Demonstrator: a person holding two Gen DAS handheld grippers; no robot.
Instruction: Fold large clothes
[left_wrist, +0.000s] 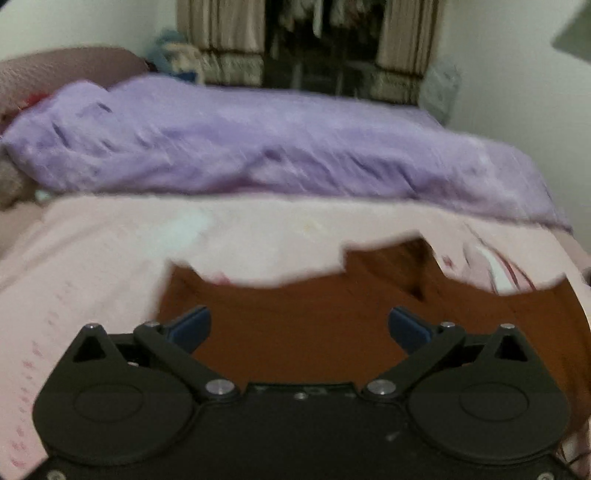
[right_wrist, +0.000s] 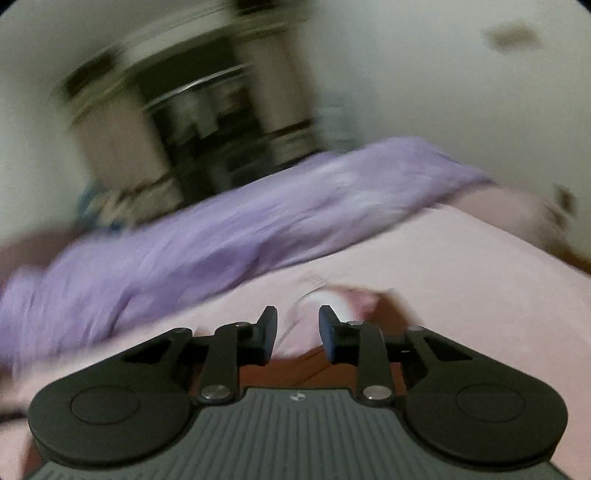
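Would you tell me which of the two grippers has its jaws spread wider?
The left gripper: its jaws gape wide over the brown garment, while the right gripper shows a narrow gap.

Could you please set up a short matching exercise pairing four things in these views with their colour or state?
Things:
1. blanket
2. bed sheet
3. left gripper
4. garment

Colour or state:
A. rust brown, lying on the bed sheet in the near foreground
B. fingers spread wide, nothing between them
C. purple, bunched along the far side of the bed
D. pale pink, spread over the bed

Pairs: 1-C, 2-D, 3-B, 4-A
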